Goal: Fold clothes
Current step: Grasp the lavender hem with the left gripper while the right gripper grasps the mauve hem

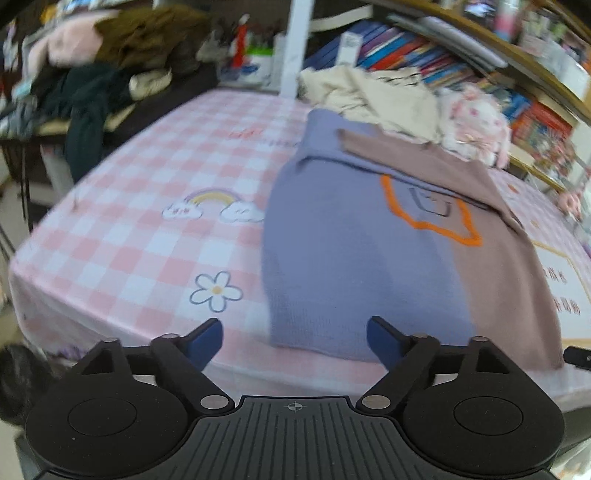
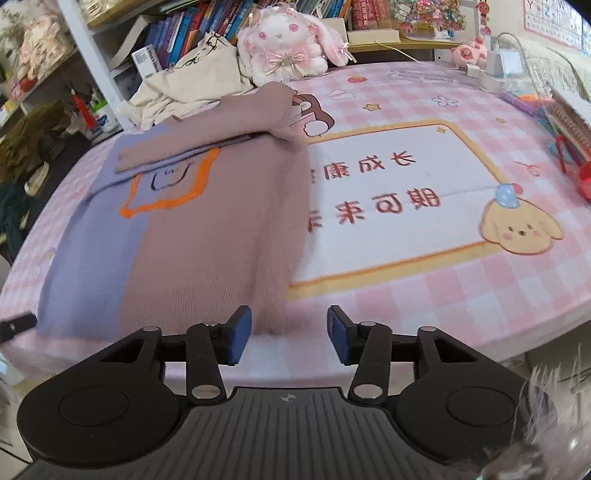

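A knit sweater, half lavender and half mauve with an orange outline on the chest, lies flat on the pink checked table cover (image 1: pixel 122 236). It shows in the left wrist view (image 1: pixel 354 251) and the right wrist view (image 2: pixel 192 236). Both sleeves are folded across its upper part. My left gripper (image 1: pixel 295 343) is open and empty, just short of the sweater's lavender bottom hem. My right gripper (image 2: pixel 290 336) is open and empty, at the mauve bottom corner of the hem.
A cream garment (image 2: pixel 192 85) and a pink plush rabbit (image 2: pixel 288 48) lie behind the sweater, before bookshelves (image 2: pixel 192 33). Dark clothes (image 1: pixel 88 107) pile up on a side table at far left. Toys and a power strip (image 2: pixel 495 70) sit at the right edge.
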`<state>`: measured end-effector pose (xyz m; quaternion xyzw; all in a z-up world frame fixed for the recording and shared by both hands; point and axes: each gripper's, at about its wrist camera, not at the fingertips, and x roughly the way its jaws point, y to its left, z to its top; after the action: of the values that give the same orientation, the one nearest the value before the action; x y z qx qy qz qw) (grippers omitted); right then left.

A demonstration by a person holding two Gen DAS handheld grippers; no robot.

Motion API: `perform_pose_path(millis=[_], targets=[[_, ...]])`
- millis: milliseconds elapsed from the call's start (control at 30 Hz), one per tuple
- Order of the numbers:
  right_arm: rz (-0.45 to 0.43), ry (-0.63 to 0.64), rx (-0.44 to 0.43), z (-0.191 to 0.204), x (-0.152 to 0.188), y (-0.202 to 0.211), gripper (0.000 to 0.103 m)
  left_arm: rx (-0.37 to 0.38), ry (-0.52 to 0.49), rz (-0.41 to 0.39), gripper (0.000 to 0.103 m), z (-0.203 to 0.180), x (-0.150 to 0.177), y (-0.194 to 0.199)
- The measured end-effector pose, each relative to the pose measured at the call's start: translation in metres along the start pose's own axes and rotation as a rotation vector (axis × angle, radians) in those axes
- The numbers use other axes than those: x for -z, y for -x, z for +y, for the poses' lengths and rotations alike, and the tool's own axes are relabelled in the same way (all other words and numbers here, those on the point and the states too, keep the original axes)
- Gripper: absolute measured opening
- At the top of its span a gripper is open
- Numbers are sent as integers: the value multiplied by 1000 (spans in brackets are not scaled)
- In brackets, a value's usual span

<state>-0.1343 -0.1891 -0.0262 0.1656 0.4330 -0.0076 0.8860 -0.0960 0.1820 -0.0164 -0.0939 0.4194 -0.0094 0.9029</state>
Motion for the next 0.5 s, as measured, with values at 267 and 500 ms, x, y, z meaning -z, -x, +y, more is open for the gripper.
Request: perform_pose_path(millis=[267, 500], targets=[[26, -94, 8, 2, -12, -22, 21, 28, 60, 46, 18, 19, -13, -24], [-57, 56, 81, 33, -14, -13, 6, 70, -25, -24, 2, 5, -23, -10]])
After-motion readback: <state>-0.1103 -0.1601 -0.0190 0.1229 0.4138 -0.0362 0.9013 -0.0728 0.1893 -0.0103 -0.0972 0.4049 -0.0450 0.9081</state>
